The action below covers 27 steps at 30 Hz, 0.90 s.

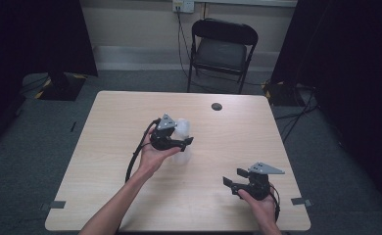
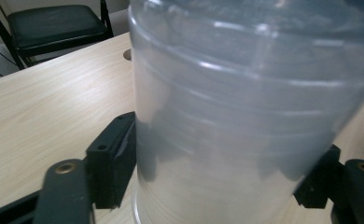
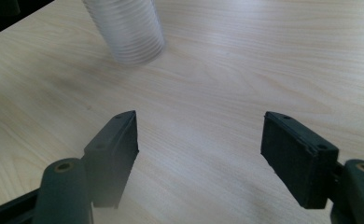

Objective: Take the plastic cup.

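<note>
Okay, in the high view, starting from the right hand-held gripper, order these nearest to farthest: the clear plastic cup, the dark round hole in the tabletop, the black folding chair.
From the right hand-held gripper:
1. Clear ribbed plastic cup, up and to the left, mid-table, between the left hand-held gripper's jaws.
2. Dark round hole, near the table's far edge.
3. Black folding chair, on the floor beyond the table.

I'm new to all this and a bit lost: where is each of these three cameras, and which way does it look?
High view: above the table, looking forward and down; forearms, left gripper, right gripper.
Left gripper view: on the left gripper, jaws either side of the clear cup.
Right gripper view: on the right gripper, over bare wood.
Shared: the cup.
</note>
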### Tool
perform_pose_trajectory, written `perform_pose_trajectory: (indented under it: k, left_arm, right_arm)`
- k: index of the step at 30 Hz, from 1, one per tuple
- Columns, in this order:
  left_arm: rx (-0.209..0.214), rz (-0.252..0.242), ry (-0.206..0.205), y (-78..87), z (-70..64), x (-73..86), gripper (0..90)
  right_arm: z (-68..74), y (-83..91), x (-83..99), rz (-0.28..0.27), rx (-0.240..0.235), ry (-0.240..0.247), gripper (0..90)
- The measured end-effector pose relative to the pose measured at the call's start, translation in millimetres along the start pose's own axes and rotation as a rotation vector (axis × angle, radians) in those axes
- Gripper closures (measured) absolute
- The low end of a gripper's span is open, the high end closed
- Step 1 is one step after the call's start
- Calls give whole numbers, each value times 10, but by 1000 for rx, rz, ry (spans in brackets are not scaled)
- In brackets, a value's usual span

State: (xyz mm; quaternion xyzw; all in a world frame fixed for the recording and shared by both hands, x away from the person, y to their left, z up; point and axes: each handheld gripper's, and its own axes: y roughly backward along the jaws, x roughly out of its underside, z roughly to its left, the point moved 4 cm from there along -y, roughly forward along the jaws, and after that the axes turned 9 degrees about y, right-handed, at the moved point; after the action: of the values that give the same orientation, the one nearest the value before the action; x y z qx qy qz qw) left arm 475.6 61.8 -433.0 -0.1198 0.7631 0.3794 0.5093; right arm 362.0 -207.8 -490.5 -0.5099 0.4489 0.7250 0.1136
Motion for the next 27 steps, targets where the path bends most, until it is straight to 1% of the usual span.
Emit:
perform_pose_trajectory:
  k: [1,4,7,11,17,19,21,23,27]
  left_arm:
    - [0,0,0,0,0,0,306]
    - [-2,-7,-10,2,-9,-7,306]
    - [-2,-25,2,25,-16,-27,305]
    - [1,-34,2,58,-21,-50,317]
    - [-1,-30,-8,57,-27,-62,329]
    - [3,-32,-5,57,-33,-68,329]
    - [1,-38,-13,63,-43,-84,329]
    - [2,-50,-3,64,-47,-93,329]
    - [-3,-55,1,80,-44,-105,327]
  right_arm:
    - [1,0,1,2,0,0,271]
    - [0,4,0,-4,-2,-1,271]
    - [-10,13,2,-5,1,-5,271]
    - [-17,14,1,-7,8,-13,271]
    - [-12,5,-1,-7,5,-10,271]
    - [-11,4,1,-1,3,-13,271]
    - [-10,2,0,1,4,-12,271]
    - [-10,1,-1,-2,5,-12,271]
    - [-9,2,-1,-2,5,-15,271]
